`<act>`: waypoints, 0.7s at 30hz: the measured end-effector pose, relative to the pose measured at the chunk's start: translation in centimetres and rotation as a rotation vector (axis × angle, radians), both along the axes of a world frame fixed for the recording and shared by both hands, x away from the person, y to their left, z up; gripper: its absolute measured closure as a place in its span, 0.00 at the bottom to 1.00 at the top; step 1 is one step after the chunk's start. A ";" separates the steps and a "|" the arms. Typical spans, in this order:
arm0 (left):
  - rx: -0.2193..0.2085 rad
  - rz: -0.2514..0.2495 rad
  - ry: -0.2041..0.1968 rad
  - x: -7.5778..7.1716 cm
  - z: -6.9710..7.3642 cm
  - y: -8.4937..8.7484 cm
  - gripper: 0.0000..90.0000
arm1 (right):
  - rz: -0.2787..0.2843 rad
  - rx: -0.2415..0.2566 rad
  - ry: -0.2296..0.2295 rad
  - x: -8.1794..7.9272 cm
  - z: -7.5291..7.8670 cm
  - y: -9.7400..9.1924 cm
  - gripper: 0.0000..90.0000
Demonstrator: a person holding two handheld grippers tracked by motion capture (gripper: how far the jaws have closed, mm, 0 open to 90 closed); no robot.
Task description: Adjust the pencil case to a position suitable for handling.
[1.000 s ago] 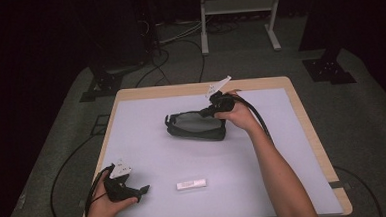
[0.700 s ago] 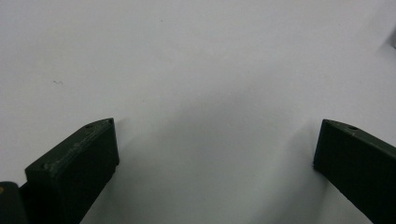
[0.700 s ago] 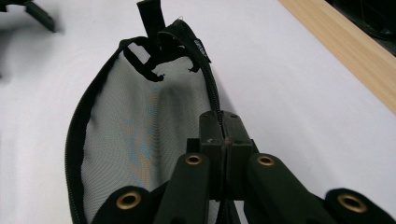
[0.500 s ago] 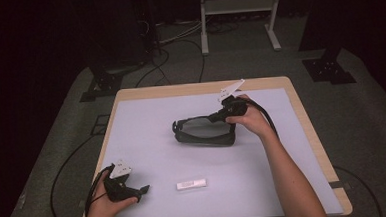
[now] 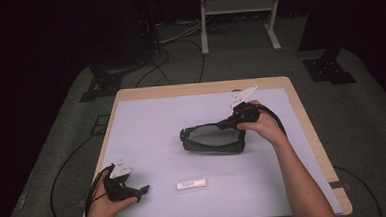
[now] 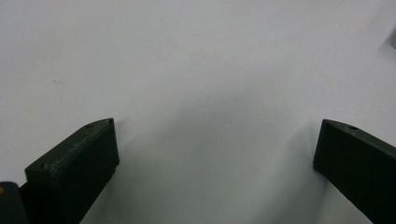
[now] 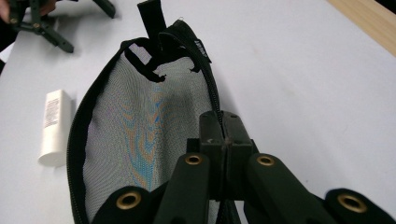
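On the white table top (image 5: 147,126), right of centre, I see a black mesh pouch (image 5: 213,139) lying with its long side across the table. My right gripper (image 5: 228,122) sits at the pouch's right end, held in the right hand (image 5: 262,127), with its grey three-cornered plate tilted up above it. In the right gripper view the two black jaws are pressed together on the pouch's zipper edge (image 7: 215,100), right where the zip line meets their tips, so I read them as clamped on the pouch. The grey mesh panel (image 7: 140,126) stretches away from the jaws, framed by black zipper tape, and a black strap loop (image 7: 152,16) stands at the far end.

A small white tube (image 5: 191,183) with a printed label lies flat on the table nearer to me, apart from the pouch; in the right gripper view it lies just beside the pouch's left edge (image 7: 55,128).

My left gripper (image 5: 141,190) rests low at the near left corner of the table, in the left hand (image 5: 106,205), its cable looping off the edge. In the left gripper view its jaws stand wide apart, one at each bottom corner, with bare white surface between them and nothing held. The tube lies to the right of this gripper, with a clear gap between them. The wooden rim (image 5: 301,113) of the table frames the white top.
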State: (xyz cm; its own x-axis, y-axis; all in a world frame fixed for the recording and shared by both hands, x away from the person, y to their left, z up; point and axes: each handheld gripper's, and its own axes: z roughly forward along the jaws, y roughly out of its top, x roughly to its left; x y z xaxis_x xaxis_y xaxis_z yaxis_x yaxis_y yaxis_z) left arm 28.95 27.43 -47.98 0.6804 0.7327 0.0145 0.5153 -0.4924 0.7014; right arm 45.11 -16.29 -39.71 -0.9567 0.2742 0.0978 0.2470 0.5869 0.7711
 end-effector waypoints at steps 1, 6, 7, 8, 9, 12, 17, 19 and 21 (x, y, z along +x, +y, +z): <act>0.000 0.000 0.000 0.0 0.0 0.0 0.00 | 0.003 -0.002 0.004 -0.2 0.1 -0.1 0.98; 0.001 0.000 0.000 0.0 0.0 0.0 0.00 | 0.038 -0.013 0.015 -0.9 0.1 -0.3 0.98; 0.001 0.000 0.000 0.0 0.0 0.0 0.00 | 0.038 -0.013 0.015 -0.9 0.1 -0.3 0.98; -0.001 0.000 0.000 0.0 0.0 0.0 0.00 | 0.041 -0.014 0.017 -1.0 0.1 -0.3 0.98; -0.001 0.000 0.000 0.0 0.0 0.0 0.00 | 0.049 -0.015 0.020 -1.1 0.0 -0.2 0.98; 0.000 0.000 0.000 0.0 0.0 0.0 0.00 | 0.070 -0.021 0.029 -1.3 -0.2 0.1 0.98; -0.001 0.000 0.000 0.0 0.0 0.0 0.00 | 0.098 -0.033 0.051 -1.6 -0.7 0.7 0.98; -0.001 0.000 0.000 0.0 0.0 0.0 0.00 | 0.105 -0.037 0.057 -1.6 -0.9 0.9 0.98; -0.001 0.001 0.000 0.0 0.0 0.0 0.00 | 0.109 -0.037 0.062 -1.7 -1.2 1.0 0.98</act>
